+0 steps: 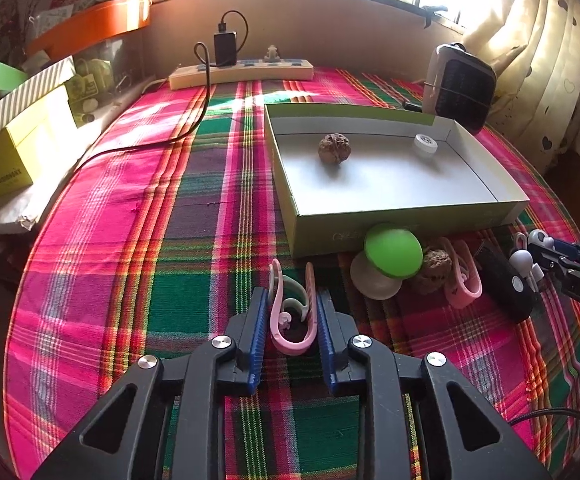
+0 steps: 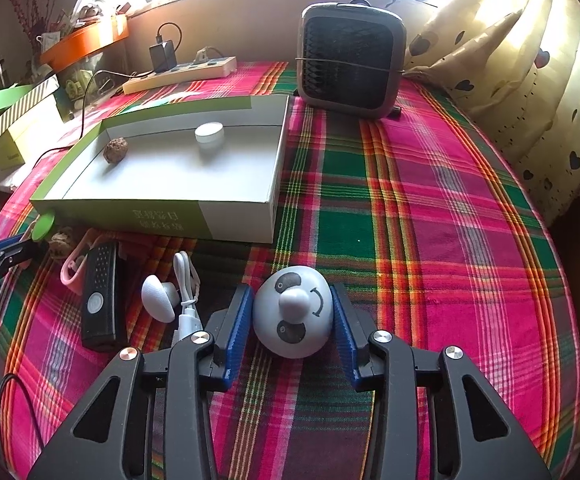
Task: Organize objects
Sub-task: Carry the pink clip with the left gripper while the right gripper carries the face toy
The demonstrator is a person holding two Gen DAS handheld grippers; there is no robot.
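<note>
A shallow green-and-white box [image 1: 409,220] lies on the plaid cloth and holds a walnut [image 1: 333,148] and a white cap [image 1: 425,145]. My left gripper [image 1: 291,302] is shut on a pink hook clip [image 1: 291,320] near the box's front left corner. My right gripper [image 2: 291,304] is shut on a white panda-face toy [image 2: 294,312] in front of the box [image 2: 162,216]. A green disc [image 1: 393,251], a white disc [image 1: 371,280], a second walnut [image 1: 435,270], another pink clip [image 1: 463,280], a black remote [image 2: 98,298] and a white mushroom-shaped knob [image 2: 158,298] lie along the box's front.
A small heater [image 2: 349,60] stands behind the box on the right. A power strip [image 1: 242,72] with a charger and black cable lies at the back. Yellow and striped boxes [image 1: 14,136] sit at the left. A white USB cable [image 2: 186,292] lies by my right gripper.
</note>
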